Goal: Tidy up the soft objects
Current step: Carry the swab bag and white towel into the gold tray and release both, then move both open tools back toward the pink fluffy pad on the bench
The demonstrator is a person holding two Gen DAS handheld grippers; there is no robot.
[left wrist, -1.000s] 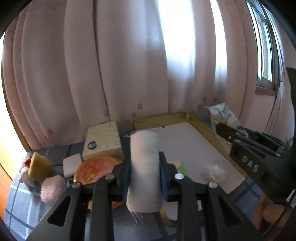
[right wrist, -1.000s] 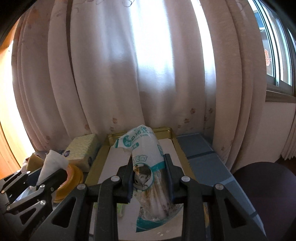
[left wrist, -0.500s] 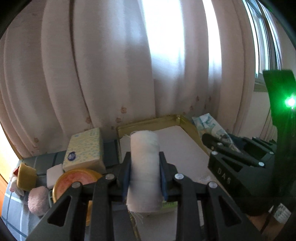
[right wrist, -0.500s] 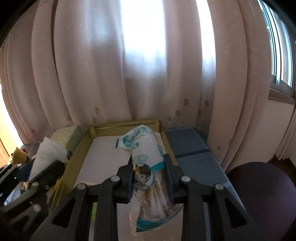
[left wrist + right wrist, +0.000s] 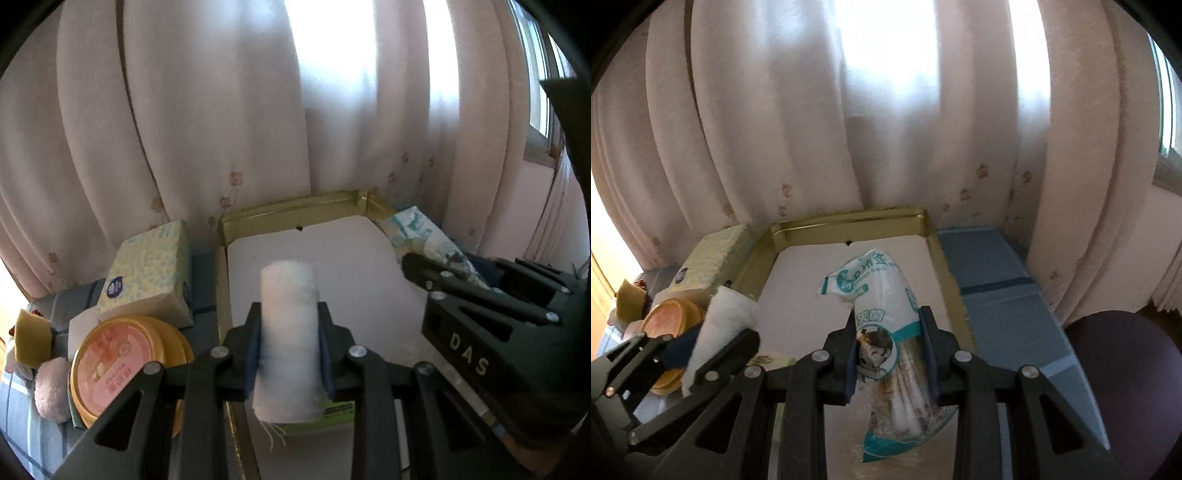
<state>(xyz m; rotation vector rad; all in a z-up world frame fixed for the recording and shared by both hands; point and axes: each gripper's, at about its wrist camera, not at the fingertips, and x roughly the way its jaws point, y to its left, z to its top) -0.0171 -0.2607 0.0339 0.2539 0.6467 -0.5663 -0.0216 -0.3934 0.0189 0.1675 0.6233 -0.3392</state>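
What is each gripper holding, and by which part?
Left gripper: white cloth roll, pads on its sides below the middle. Right gripper: bag of cotton swabs, clamped around its middle.

- Setting: a home, most likely a living room or bedroom corner by a window.
- Long pale pink curtains with small flower prints hang in folds down to the surface; daylight glows through them.
- A window frame shows at the right edge, above a pale wall.
- The surface wears a blue-grey cloth with darker stripes, like a household cover.
- Domestic clutter sits at the left: a soft pack of tissues, a round tin with a pink lid, a yellow sponge, a pink fluffy item.
- A gold-rimmed tray with a white liner lies against the curtain.
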